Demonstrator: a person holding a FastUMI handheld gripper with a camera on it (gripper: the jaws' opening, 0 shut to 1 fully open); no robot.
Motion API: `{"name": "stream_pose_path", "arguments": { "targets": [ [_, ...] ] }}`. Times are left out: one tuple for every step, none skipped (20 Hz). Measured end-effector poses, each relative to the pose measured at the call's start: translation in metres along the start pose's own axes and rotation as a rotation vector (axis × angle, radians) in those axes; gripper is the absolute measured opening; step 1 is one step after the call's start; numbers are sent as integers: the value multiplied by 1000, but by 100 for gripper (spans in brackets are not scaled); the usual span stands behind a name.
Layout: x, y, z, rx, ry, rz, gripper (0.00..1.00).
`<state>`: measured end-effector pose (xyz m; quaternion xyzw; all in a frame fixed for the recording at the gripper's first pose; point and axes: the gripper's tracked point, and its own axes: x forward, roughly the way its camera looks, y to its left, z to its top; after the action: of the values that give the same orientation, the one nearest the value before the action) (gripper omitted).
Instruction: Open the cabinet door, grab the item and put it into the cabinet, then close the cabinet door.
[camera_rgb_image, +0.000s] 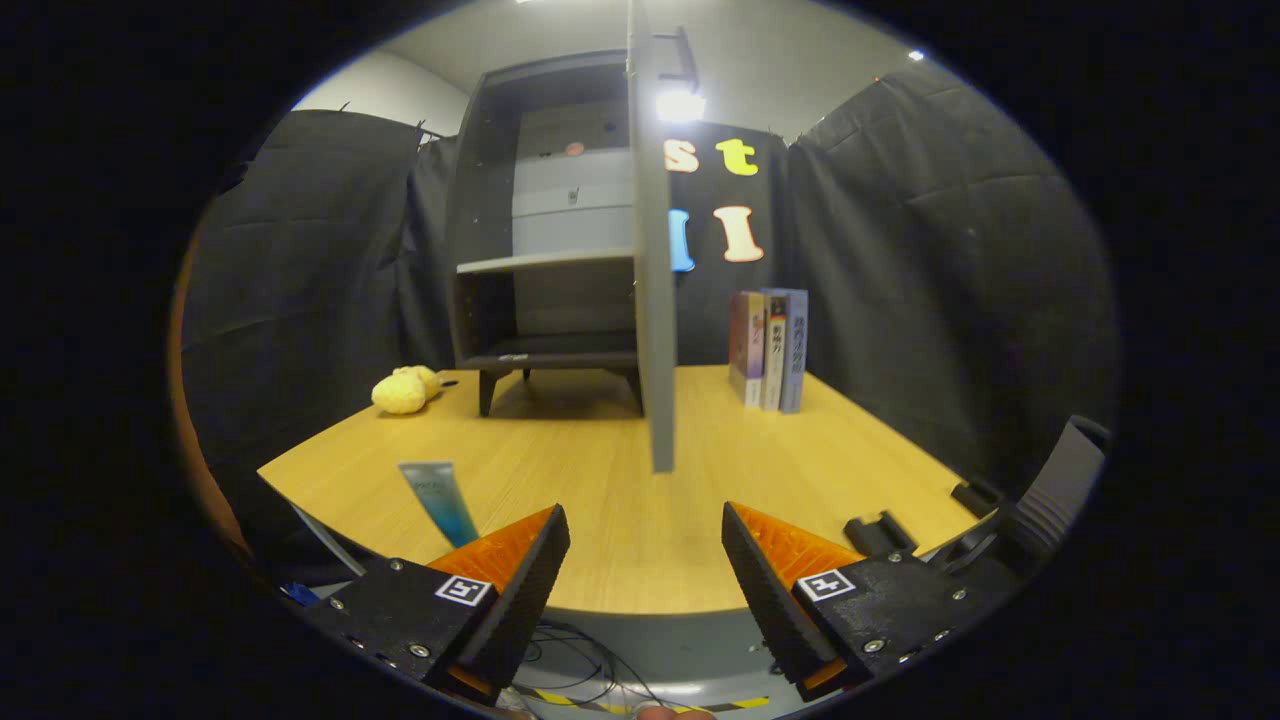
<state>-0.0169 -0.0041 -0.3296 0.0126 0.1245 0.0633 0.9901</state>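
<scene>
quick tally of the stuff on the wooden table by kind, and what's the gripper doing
dark grey cabinet with open door: 1
upright books: 3
yellow plush toy: 1
blue-and-white tube: 1
Total: 6
hand-held gripper: open, holding nothing, the tube just ahead of its left finger.

**Cabinet open, tube on table**

The grey cabinet (545, 270) stands at the table's far side, its door (652, 250) swung wide, edge-on, shelves bare. The blue-white tube (440, 500) lies near the table's front edge, just ahead of the left finger.
</scene>
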Motion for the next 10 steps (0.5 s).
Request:
{"name": "stream_pose_path", "arguments": {
  "targets": [
    [1, 22, -16, 18, 23, 30, 95],
    [6, 43, -26, 25, 37, 52, 95],
    [14, 66, -36, 26, 40, 72, 95],
    [23, 85, -41, 17, 40, 90, 95],
    [34, 101, -45, 2, 38, 104, 95],
    [44, 113, -46, -9, 34, 120, 95],
    [53, 123, -49, -13, 31, 132, 95],
    [62, 129, -51, -15, 31, 136, 95],
    [70, 136, -54, -16, 34, 137, 95],
    [77, 139, -55, -16, 41, 133, 95]
  ]
}}
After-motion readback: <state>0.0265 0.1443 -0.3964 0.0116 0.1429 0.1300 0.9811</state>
